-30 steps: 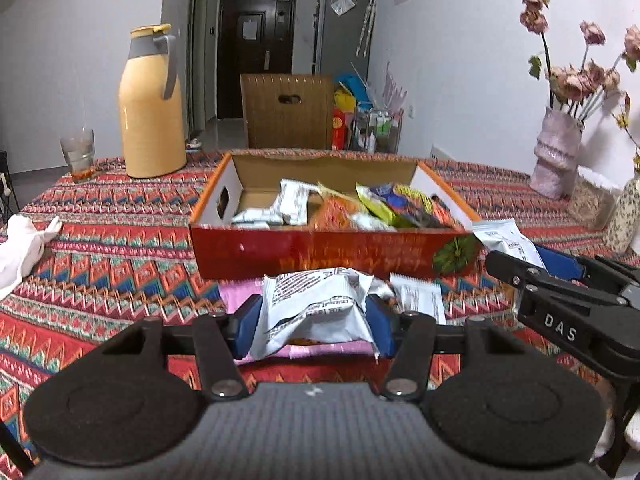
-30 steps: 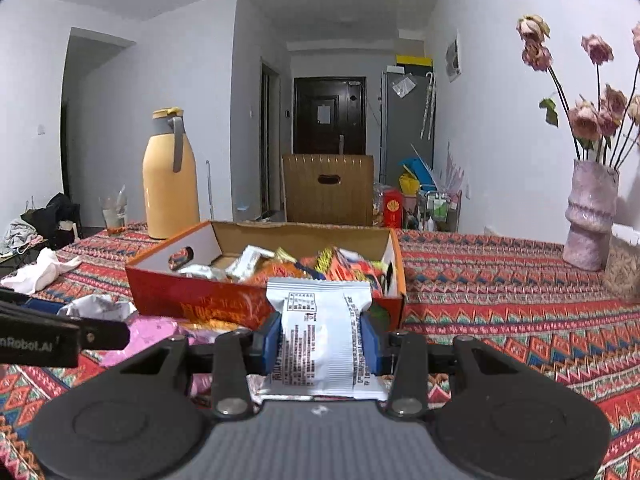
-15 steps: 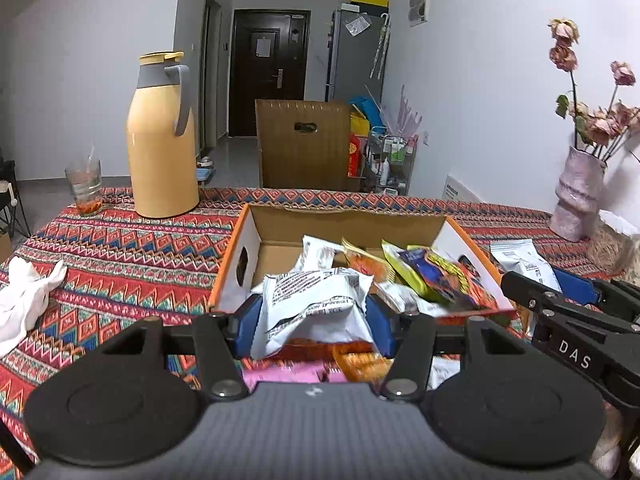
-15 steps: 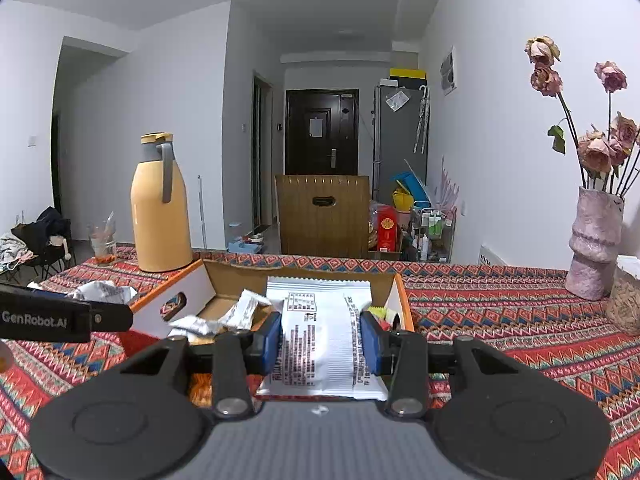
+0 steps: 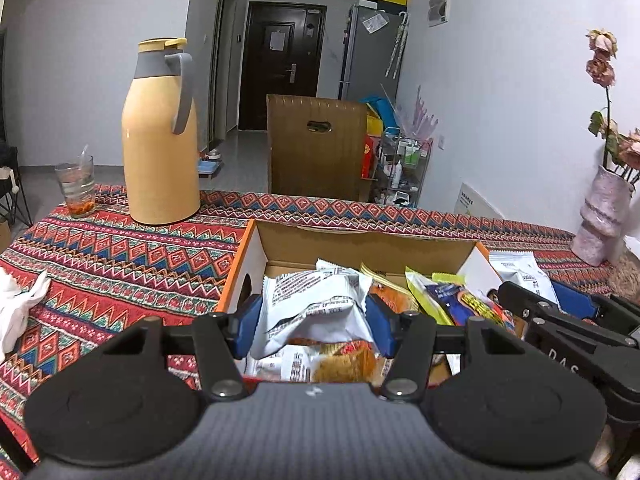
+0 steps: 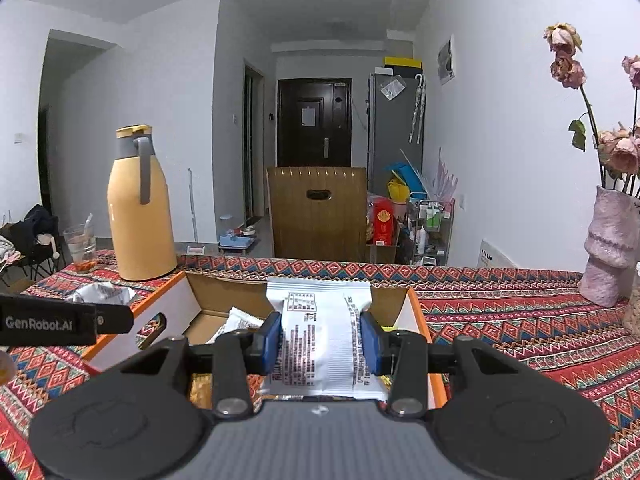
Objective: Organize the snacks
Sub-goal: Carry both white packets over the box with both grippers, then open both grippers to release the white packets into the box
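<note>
Holding one crumpled white snack packet between its two blue fingers, the left gripper is partly closed, with both pads pressed on the packet's sides. It hangs above the near part of the open cardboard box, which stands on the bench with its patterned cloth. The right gripper is closed in the same way on one flat white snack packet; its two blue fingers clamp the left and right edges, and this packet is over the box too.

Inside the box lie several more snacks, white, orange, yellow and blue; their exact number I cannot tell. The print on both held packets is too small to read.

On the bench I count one yellow thermos jug, one drinking glass, one pink vase with dried roses and one white cloth.

In the right view the left gripper's side reads "GenRobot.AI". In the left view the right gripper shows the letters "DAS".
</note>
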A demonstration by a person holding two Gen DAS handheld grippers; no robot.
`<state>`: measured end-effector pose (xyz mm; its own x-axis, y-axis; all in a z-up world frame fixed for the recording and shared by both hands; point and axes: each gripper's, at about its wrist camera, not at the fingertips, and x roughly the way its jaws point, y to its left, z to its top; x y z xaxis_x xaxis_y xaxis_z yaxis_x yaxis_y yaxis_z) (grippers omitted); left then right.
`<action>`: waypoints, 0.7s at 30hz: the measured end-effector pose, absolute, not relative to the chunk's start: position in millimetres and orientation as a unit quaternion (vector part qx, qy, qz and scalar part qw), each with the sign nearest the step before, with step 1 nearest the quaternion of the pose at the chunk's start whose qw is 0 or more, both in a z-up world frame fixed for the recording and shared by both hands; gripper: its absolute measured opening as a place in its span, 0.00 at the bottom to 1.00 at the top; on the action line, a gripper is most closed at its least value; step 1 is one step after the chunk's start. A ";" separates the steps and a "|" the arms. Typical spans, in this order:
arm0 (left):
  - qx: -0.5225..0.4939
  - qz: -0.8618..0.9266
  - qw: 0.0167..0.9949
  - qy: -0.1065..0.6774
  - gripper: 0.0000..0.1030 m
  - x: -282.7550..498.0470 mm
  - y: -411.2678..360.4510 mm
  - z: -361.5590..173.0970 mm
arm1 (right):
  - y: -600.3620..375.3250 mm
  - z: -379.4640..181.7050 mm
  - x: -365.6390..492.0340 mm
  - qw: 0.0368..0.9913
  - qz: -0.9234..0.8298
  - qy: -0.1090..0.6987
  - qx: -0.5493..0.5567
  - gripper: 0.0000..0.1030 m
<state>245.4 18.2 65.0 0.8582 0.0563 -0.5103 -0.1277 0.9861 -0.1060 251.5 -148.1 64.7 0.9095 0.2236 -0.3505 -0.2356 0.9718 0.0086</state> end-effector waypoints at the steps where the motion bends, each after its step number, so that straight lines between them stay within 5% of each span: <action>1: -0.069 0.049 0.961 0.261 0.55 248.4 18.8 63.8 | -146.5 64.0 256.4 0.977 0.114 0.179 -0.017 0.39; 21: -0.095 0.062 0.957 0.267 0.58 279.6 38.8 23.8 | -132.3 19.7 292.1 0.974 0.123 0.190 -0.011 0.39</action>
<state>279.6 38.8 23.8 0.8501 0.0675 -0.5223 -0.1691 0.9742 -0.1492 292.1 -132.3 19.7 0.8980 0.2349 -0.3722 -0.2430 0.9697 0.0257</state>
